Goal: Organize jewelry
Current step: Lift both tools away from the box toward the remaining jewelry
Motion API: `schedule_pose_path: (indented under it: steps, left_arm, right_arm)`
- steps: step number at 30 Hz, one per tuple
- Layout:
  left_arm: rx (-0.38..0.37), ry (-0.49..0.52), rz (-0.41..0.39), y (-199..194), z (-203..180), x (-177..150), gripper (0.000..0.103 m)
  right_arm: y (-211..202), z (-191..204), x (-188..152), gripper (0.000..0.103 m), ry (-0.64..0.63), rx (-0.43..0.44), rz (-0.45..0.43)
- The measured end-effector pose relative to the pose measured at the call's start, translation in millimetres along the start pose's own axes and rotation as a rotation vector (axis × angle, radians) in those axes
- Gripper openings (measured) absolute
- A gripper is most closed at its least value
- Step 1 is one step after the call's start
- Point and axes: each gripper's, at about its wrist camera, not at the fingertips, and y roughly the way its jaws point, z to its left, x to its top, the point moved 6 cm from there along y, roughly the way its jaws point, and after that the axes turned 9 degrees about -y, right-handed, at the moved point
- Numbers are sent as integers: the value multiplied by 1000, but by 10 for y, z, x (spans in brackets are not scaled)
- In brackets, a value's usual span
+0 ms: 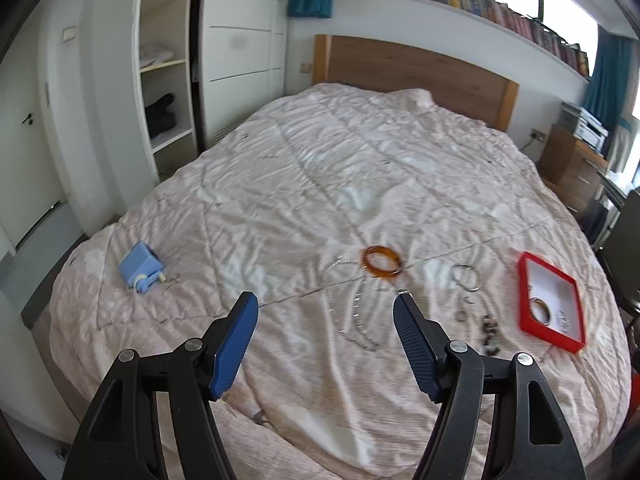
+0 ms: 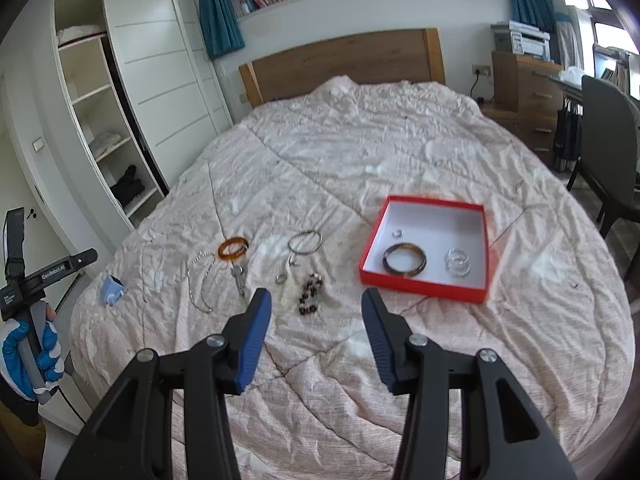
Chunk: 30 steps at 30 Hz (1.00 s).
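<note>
While both tools hover empty above the bed, left gripper spread wide and right gripper also parted, jewelry lies left to right: limp silver chain, best pinched mid-strand; rigid, slick amber bangle, taken across its rim; beaded bracelet; red box.

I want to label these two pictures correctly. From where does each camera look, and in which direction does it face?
Left wrist: sits on the left gripper, faces down the bed toward the headboard; its own two open fingers show, above the silver necklace.
Right wrist: sits on the right gripper, faces the same way; its open fingers show, plus the gloved left hand at the left edge.
Shared: amber bangle, red box, blue box.
</note>
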Motion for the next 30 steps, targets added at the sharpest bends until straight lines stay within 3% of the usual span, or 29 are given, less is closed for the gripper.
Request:
schedule_pose_path:
  steps: [9, 14, 22, 30]
  left_arm:
    - [-22, 38, 85, 577, -74, -241, 69]
    - [-36, 58, 173, 988, -198, -464, 65]
    - [-68, 8, 337, 1561, -276, -908, 64]
    - [-46, -71, 409, 1994, -237, -1035, 64]
  right_arm:
    - [730, 136, -53, 45, -8, 55, 85]
    - [1115, 183, -54, 45, -13, 83, 131]
    - [1622, 150, -172, 45, -10, 121, 208]
    - [2013, 125, -285, 45, -9, 151, 263]
